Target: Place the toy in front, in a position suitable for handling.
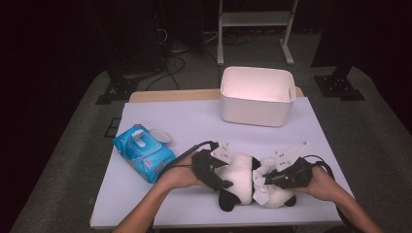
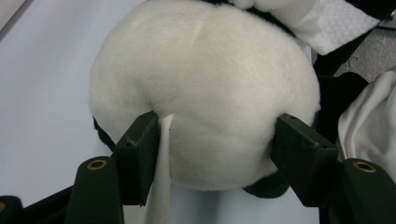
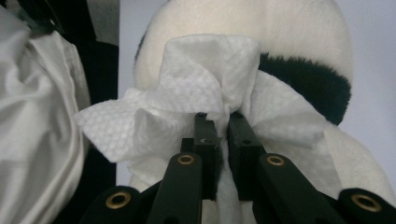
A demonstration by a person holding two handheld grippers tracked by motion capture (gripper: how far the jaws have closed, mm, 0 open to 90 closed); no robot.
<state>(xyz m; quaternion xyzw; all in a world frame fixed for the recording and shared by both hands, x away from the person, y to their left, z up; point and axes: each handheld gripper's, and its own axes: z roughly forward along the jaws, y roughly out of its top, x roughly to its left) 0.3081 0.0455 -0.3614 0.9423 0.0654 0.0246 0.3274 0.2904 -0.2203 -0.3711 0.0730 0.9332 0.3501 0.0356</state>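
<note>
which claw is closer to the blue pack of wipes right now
Left. The left claw grips the panda toy just right of the blue wipes pack. The right claw, pinching a white wipe, sits farther right, beyond the toy.

My table (image 1: 311, 126) has a pale lilac top over a wooden edge at the back. On it sits a white tub (image 1: 257, 96) at the far side, a blue pack of wipes (image 1: 143, 153) on my left (a small white lid (image 1: 159, 135) just beside it), and a plush panda (image 1: 248, 182) lying near me.
</note>
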